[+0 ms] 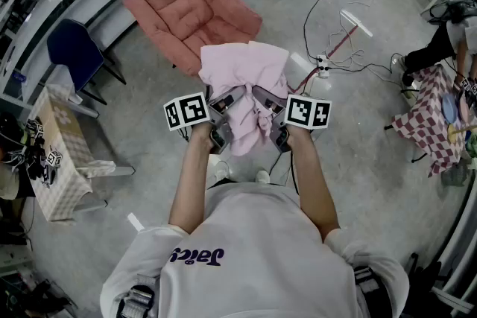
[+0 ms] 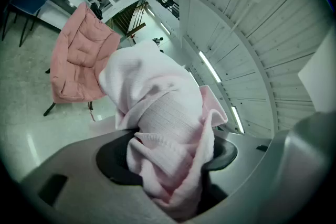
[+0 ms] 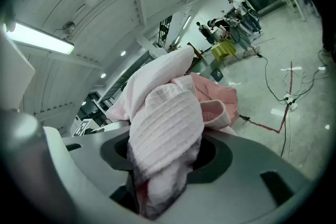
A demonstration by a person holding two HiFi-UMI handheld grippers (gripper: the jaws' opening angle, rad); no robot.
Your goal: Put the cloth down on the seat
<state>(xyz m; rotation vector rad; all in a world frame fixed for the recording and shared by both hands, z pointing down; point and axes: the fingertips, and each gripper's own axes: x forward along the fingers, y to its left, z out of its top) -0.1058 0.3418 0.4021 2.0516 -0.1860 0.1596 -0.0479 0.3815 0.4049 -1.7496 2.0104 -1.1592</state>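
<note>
I have the pink cloth (image 1: 244,78) bunched up between both tools. The left gripper (image 2: 170,165) is clamped on a thick wad of it, and the right gripper (image 3: 163,165) bites down on another fold. The cloth is held up in front of me, at the near edge of the pink seat (image 1: 192,7), not yet on the cushion.
</note>
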